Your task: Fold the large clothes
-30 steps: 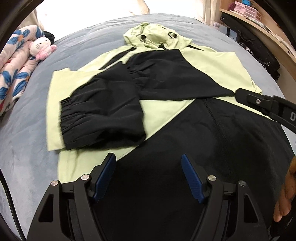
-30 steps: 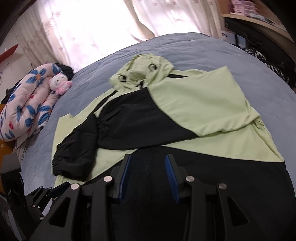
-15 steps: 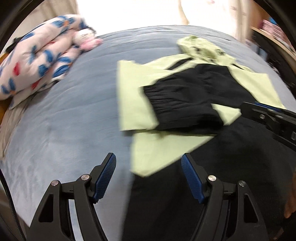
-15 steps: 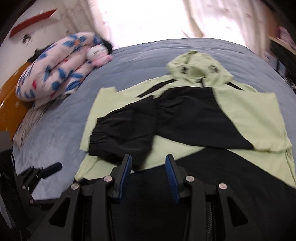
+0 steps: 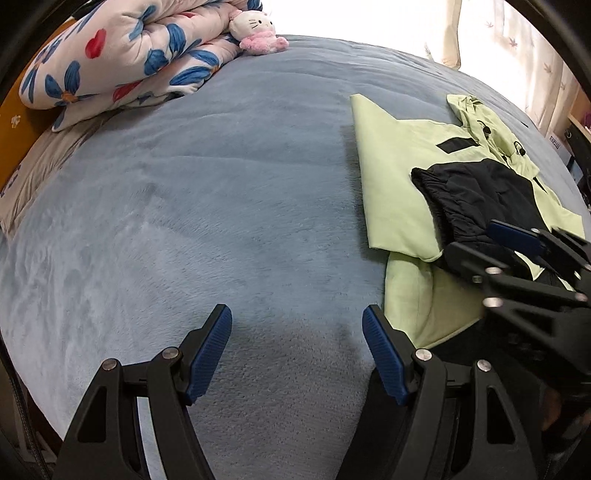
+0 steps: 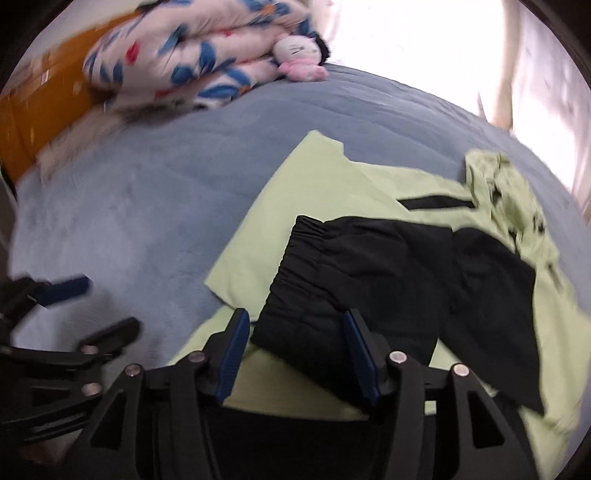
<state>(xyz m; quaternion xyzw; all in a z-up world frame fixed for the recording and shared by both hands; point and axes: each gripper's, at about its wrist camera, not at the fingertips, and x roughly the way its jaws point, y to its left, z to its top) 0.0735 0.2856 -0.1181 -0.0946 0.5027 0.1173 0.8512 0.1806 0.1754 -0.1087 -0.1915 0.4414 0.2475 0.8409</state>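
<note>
Nearest, the left gripper (image 5: 297,354) hovers over bare blue bed cover (image 5: 221,206), fingers spread wide and holding nothing. The right gripper (image 6: 293,354) hangs beside it over the near edge of the hooded jacket (image 6: 332,221), fingers parted too, gripping nothing, with the black sleeve cuff (image 6: 295,254) lying just beyond the tips.

The jacket lies flat on the bed, green and black, both sleeves already crossed over the chest and the hood (image 5: 476,114) at the far end. By my read, the sleeve folds are done and the body fold is up next: both grippers need to drop to the near hem, pinch a corner each, and carry it toward the hood.

Farther back, a floral quilt (image 5: 122,55) sits rolled beside a Hello Kitty plush (image 5: 256,31). No brand or writing is legible on the jacket.
</note>
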